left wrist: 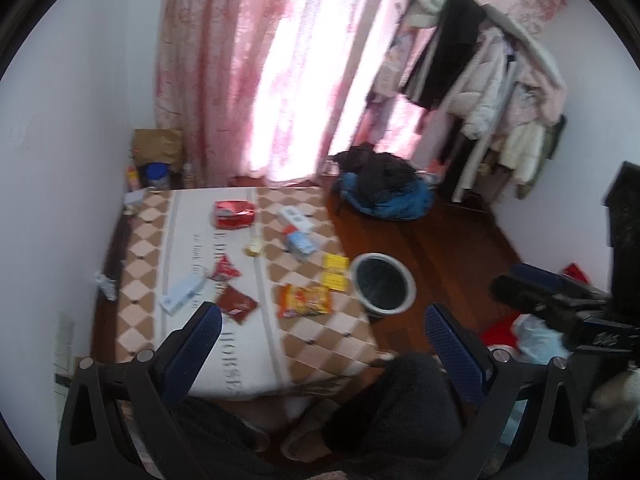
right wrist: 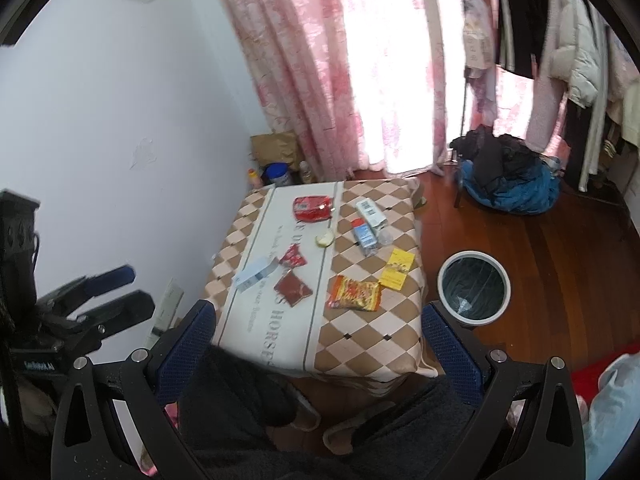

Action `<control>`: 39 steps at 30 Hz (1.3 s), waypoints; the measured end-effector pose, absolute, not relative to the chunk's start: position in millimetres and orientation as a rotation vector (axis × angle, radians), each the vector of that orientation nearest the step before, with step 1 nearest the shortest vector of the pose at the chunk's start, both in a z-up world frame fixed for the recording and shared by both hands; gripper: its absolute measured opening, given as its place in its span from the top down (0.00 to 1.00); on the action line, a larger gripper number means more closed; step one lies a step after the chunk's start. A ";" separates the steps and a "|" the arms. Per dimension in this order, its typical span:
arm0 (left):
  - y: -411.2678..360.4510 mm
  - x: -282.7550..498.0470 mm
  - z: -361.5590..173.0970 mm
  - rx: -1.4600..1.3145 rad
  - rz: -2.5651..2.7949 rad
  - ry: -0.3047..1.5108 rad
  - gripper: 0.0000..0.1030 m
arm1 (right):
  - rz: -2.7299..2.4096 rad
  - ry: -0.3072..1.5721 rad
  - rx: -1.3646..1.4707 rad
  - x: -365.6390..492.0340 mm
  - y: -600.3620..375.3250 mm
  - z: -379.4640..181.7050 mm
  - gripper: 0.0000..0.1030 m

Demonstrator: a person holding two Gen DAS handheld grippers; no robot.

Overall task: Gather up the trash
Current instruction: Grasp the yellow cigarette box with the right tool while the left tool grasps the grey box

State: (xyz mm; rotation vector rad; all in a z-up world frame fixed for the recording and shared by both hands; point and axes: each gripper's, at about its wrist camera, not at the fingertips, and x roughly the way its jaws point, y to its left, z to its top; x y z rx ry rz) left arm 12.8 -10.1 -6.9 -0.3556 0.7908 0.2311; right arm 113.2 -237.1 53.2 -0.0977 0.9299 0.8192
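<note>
Right wrist view: the right gripper (right wrist: pixel 316 332) is wide open and empty, the left gripper (left wrist: pixel 320 332) too; wrappers lie on the table (right wrist: pixel 360 344), the orange packet (right wrist: pixel 355 293) nearest; lower onto it squarely, then carry it to the bin (right wrist: pixel 474 286) just beside.

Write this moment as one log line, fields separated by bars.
left gripper: open, empty | right gripper: open, empty | wrappers: on table | bin: on floor beside table

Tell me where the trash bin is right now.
The bin stands on the wood floor just right of the table in both views, beside the yellow packets.
</note>
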 end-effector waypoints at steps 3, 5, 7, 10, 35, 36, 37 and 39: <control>6.9 33.4 -32.1 -0.344 0.313 0.829 0.00 | 0.780 0.972 -0.033 131.4 -231.7 36.5 0.00; 22.9 48.1 -54.1 -0.340 0.356 0.855 0.00 | 0.755 1.010 0.002 148.9 -222.3 17.5 0.00; 44.1 64.5 -83.1 -0.327 0.401 0.903 0.00 | 0.734 1.041 0.019 166.9 -210.1 -5.1 0.00; 77.7 90.5 -135.6 -0.327 0.436 1.007 0.00 | 0.688 1.123 0.037 201.2 -183.2 -55.0 0.00; 185.3 192.2 -322.7 -0.172 0.508 1.367 0.63 | 0.398 1.528 -0.090 384.9 -63.8 -330.9 0.06; 186.5 191.5 -322.0 -0.178 0.510 1.364 0.63 | 0.396 1.532 -0.094 386.4 -61.7 -334.4 0.06; 187.9 190.9 -321.8 -0.183 0.515 1.362 0.64 | 0.389 1.532 -0.104 386.9 -59.7 -337.5 0.08; 190.2 190.8 -321.1 -0.195 0.524 1.356 0.65 | 0.380 1.519 -0.134 385.9 -54.1 -341.4 0.10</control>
